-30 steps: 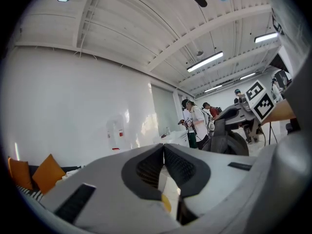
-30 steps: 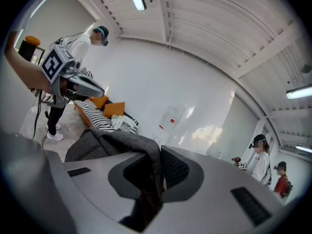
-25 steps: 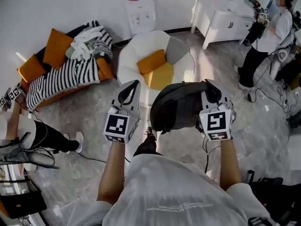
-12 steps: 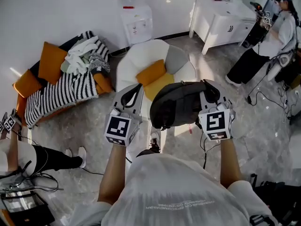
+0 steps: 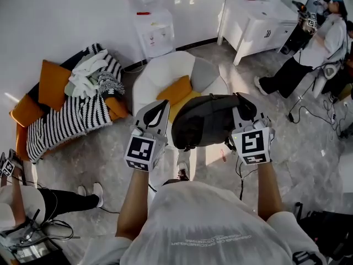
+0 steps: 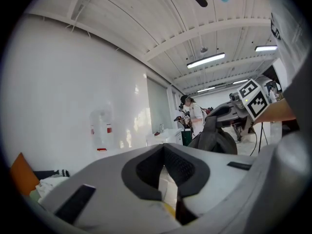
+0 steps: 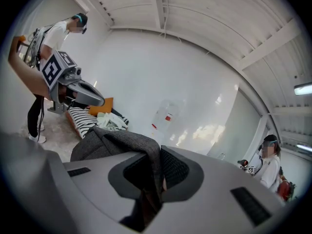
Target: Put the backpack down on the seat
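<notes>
the right tongs (image 5: 243, 99) were clamped on the backpack (image 5: 205, 121) — in the right gripper view a fold of its dark grey fabric ran down between the two pads, which stood only a sliver apart around it. the bag hung from that grip in front of the person, clear of the floor (image 5: 300, 148), its bulk stretching across toward the left tongs (image 5: 160, 104). the left tongs were closed tip to tip with nothing between them. they were held level beside the backpack's left end and apart from it; the left gripper view showed the bag off to the right with open air between.

in the head view the backpack overlapped the near edge of the seat (image 5: 160, 70) — a round white armchair straight ahead — but was not resting on it. an orange cushion (image 5: 175, 89) and a grey cushion (image 5: 203, 73) lay in the chair.

left of the seat stood a sofa (image 5: 22, 120) with a striped blanket (image 5: 66, 115) and a heap of clothes on it. a water dispenser (image 5: 151, 29) stood against the wall behind the seat. a white worktop (image 5: 253, 15) stood further right, and a person (image 5: 314, 43) stood just beside that worktop.
</notes>
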